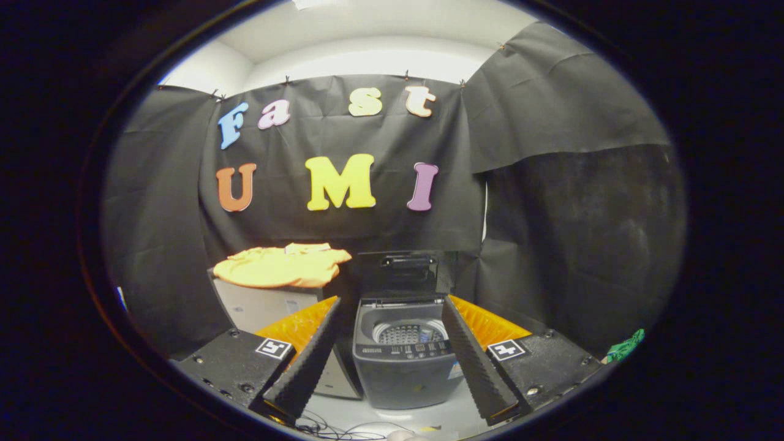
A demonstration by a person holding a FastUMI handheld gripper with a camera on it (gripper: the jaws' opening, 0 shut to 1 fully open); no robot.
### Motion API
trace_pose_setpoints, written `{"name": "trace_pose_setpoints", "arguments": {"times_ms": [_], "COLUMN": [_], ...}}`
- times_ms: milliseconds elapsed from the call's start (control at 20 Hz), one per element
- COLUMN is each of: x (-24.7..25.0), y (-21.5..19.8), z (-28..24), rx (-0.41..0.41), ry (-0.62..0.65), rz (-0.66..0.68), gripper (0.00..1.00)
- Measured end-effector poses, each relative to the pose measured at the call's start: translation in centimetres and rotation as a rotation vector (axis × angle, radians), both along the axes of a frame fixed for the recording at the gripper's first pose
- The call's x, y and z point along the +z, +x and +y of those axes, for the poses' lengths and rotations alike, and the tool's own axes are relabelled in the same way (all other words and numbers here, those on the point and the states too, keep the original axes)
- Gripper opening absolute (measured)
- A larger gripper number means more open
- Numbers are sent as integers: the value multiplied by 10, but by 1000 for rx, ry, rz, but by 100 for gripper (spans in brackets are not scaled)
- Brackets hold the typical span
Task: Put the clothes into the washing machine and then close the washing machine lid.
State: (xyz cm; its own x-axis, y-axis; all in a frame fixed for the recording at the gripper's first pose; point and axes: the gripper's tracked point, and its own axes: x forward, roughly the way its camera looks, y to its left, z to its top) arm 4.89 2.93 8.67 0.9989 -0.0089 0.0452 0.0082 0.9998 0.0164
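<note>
The gripper [392, 312] hangs with its two fingers spread wide apart, grasping nothing. Between and beyond them stands the small dark grey top-loading washing machine [404, 361], its lid [407, 269] raised upright at the back and its perforated metal drum [409, 334] exposed. The crumpled yellow-orange cloth garment [282, 267] lies on a pale grey box [263, 306] just beside the machine, beyond the left finger.

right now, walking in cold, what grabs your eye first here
The yellow-orange clothes stand out most, heaped on a pale box beyond the left finger. Next is the small grey washing machine straight ahead between the fingers, its lid raised and the drum showing. The tool hangs open and holds nothing.
</note>
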Motion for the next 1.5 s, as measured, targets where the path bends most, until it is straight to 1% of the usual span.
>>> {"name": "trace_pose_setpoints", "arguments": {"times_ms": [100,200,450,650,800,1050,1200,1350,1500], "x": [21,46,95,113,126,124,118,93,61], "y": [17,36,96,149,186,251,291,324,348], "z": [11,30,69,116,162,224,252,278,301], "rx": [11,45,96,160,224,285,286,281,287], "ry": [3,12,11,18,31,-1,-37,-42,-38], "rz": [3,-8,-15,30,48,131,181,289,413], "gripper": [100,100,100,100,100,100,100,100,100]}}
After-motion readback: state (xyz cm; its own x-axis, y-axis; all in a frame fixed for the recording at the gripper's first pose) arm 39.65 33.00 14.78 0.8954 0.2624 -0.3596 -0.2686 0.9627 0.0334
